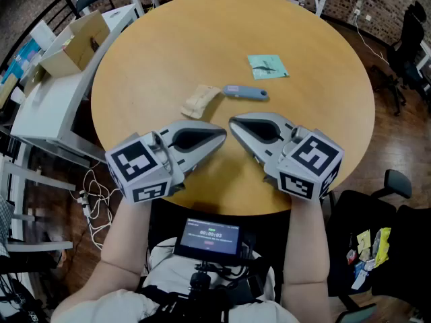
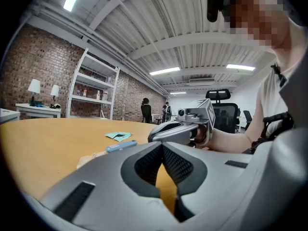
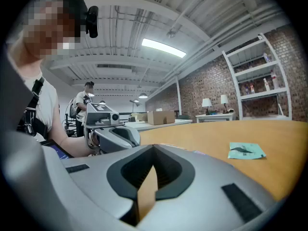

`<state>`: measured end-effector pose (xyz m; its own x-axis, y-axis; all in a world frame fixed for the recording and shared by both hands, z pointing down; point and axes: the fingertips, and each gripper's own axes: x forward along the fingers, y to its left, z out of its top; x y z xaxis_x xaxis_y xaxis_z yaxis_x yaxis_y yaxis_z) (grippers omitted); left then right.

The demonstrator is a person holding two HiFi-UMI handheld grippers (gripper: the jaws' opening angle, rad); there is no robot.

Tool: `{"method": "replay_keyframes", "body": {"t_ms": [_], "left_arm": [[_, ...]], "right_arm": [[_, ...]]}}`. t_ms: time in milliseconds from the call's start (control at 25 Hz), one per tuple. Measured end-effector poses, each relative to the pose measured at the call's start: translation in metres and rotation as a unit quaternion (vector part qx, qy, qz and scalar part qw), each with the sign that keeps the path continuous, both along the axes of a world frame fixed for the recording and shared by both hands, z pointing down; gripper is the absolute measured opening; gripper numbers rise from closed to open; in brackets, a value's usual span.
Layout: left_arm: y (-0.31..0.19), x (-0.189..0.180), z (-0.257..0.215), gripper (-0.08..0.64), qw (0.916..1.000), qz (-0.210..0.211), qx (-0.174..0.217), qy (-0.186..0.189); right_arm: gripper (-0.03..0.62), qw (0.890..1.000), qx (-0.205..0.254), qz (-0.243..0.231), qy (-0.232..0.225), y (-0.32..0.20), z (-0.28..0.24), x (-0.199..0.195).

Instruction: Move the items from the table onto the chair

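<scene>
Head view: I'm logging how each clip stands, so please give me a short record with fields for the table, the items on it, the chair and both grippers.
table: round, wooden top
items on table: teal packet, blue-grey tool, beige packet
layout: tool and beige packet lie side by side near the middle; teal packet lies apart, farther from the person
left gripper: shut, nothing between the jaws, over the near part of the table
right gripper: shut, nothing between the jaws, tip close to the left gripper's
chair: black, at the person's right, small packets on it

A teal packet (image 1: 268,66), blue bar (image 1: 246,92) and beige pouch (image 1: 201,101) lie flat on the table (image 1: 148,66) (bar and pouch nearly touching).
</scene>
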<state>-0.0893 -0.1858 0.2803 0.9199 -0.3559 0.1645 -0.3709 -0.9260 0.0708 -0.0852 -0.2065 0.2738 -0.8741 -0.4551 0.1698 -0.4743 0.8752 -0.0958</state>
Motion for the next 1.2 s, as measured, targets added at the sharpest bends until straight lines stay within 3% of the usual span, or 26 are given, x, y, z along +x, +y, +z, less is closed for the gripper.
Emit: {"method": "replay_keyframes", "body": {"t_ms": [240,1200], "left_arm": [[-0.013,0.000,-0.006,0.008,0.9998,0.001,0.019,-0.003],[-0.012,0.000,-0.004,0.008,0.9998,0.000,0.019,-0.004]], "right_arm": [[0.006,1.000,0.018,0.002,0.000,-0.013,-0.006,-0.001],[0.006,1.000,0.021,0.003,0.002,-0.013,-0.005,-0.001]]}}
